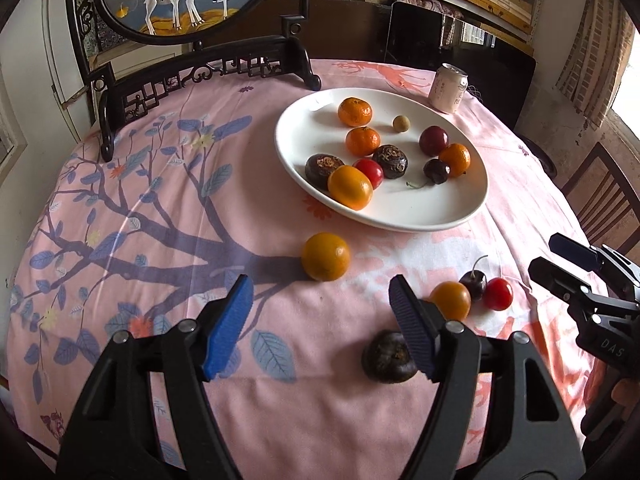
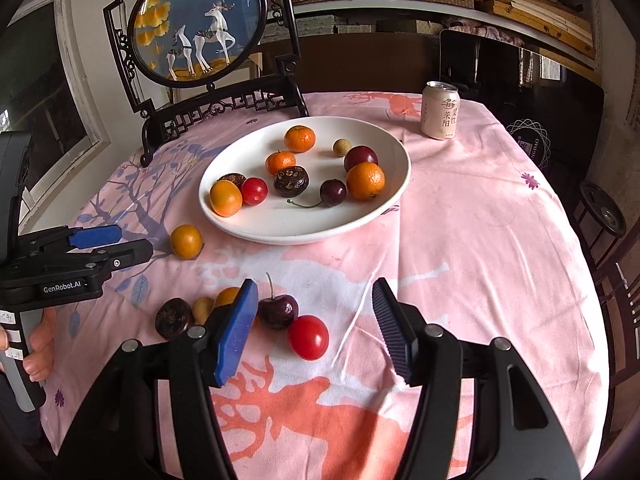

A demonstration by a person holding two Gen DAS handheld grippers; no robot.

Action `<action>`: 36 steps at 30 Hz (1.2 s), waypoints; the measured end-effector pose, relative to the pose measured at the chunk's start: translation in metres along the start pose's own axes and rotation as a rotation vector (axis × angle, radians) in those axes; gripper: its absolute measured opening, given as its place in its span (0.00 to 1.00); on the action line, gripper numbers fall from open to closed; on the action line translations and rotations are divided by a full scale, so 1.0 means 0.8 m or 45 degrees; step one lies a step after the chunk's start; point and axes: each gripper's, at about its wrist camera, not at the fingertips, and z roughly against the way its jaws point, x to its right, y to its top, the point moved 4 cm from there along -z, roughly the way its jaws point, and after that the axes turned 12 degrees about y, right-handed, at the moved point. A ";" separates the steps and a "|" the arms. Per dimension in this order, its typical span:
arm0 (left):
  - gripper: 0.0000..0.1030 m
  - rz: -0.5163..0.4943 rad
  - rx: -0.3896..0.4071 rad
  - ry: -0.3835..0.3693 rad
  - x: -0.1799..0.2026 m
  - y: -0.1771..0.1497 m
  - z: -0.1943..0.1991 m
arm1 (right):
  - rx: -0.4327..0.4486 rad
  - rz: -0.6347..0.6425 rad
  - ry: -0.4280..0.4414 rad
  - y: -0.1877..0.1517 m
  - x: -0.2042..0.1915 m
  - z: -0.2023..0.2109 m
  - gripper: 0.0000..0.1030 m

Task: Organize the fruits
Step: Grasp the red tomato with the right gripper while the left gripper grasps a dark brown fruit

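A white plate (image 1: 400, 218) (image 2: 280, 232) holds several fruits: tangerines, dark chestnuts, cherries, a red tomato, a kumquat, a longan. On the cloth lie a kumquat (image 1: 325, 256) (image 2: 186, 241), a dark chestnut (image 1: 386, 357) (image 2: 173, 318), a second kumquat (image 1: 450, 300), a cherry (image 1: 473, 282) (image 2: 279, 310) and a red tomato (image 1: 497, 293) (image 2: 308, 337). My left gripper (image 1: 320, 312) is open and empty, just short of the first kumquat. My right gripper (image 2: 314, 324) is open, with the cherry and tomato between its fingers, untouched.
A drink can (image 1: 449, 88) (image 2: 439, 110) stands behind the plate. A dark wooden stand with a round deer picture (image 1: 188, 0) (image 2: 200, 24) sits at the table's far left. Wooden chairs (image 1: 600, 196) stand off the right edge. The pink cloth covers a round table.
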 end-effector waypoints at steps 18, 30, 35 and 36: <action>0.75 -0.052 -0.025 -0.038 -0.007 -0.058 0.011 | -0.209 0.111 -0.044 -0.055 -0.021 -0.037 0.58; 0.75 -0.067 -0.059 -0.047 -0.004 -0.069 0.006 | -0.254 0.147 -0.090 -0.042 -0.010 -0.072 0.29; 0.75 -0.090 -0.058 -0.053 0.004 -0.071 0.009 | -0.224 0.097 -0.055 -0.047 -0.004 -0.056 0.29; 0.75 -0.098 -0.058 -0.054 0.006 -0.072 0.009 | -0.216 0.087 -0.047 -0.049 -0.003 -0.051 0.29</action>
